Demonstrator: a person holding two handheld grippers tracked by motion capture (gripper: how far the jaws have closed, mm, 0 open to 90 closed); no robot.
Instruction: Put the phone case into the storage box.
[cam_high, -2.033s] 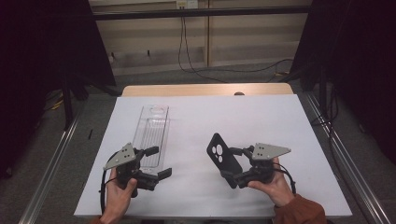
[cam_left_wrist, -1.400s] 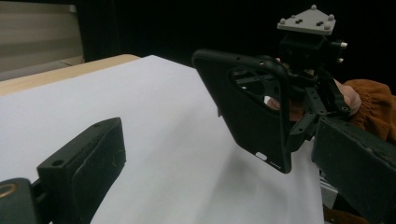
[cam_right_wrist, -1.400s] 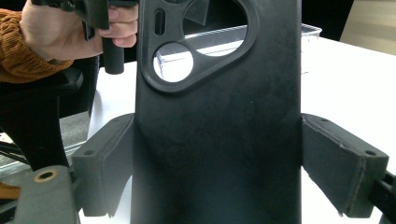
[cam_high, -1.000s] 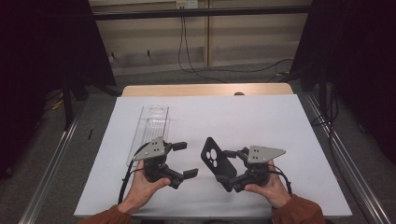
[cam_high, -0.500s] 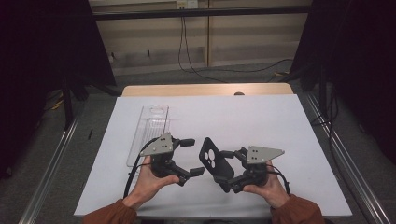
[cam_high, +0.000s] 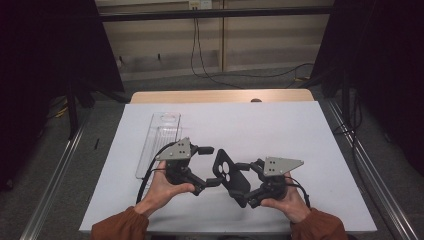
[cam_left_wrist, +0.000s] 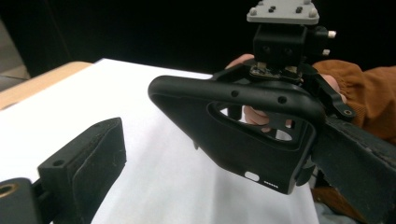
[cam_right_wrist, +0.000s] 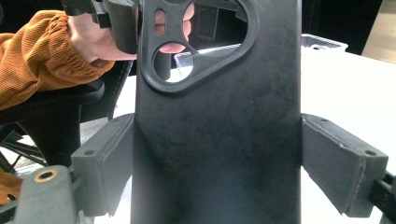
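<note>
A black phone case (cam_high: 231, 176) with a camera cutout is held above the white table cover, tilted on edge. My right gripper (cam_high: 245, 184) is shut on its lower part; in the right gripper view both pads (cam_right_wrist: 106, 163) press on the sides of the case (cam_right_wrist: 215, 116). My left gripper (cam_high: 210, 166) stands open at the case's cutout end. In the left gripper view the case (cam_left_wrist: 243, 135) lies between the jaws, close against the right-hand jaw, while the left pad (cam_left_wrist: 88, 158) stays well apart from it.
A clear plastic box (cam_high: 159, 140) lies on the white cover (cam_high: 280, 125) to the left, just behind the left hand. A strip of wooden tabletop (cam_high: 220, 96) shows at the far edge. Metal rails and cables run along both sides on the floor.
The left hand has moved right, from beside the clear box to the phone case, its open jaws now bracketing the case's cutout end. The right hand and the case have stayed put.
</note>
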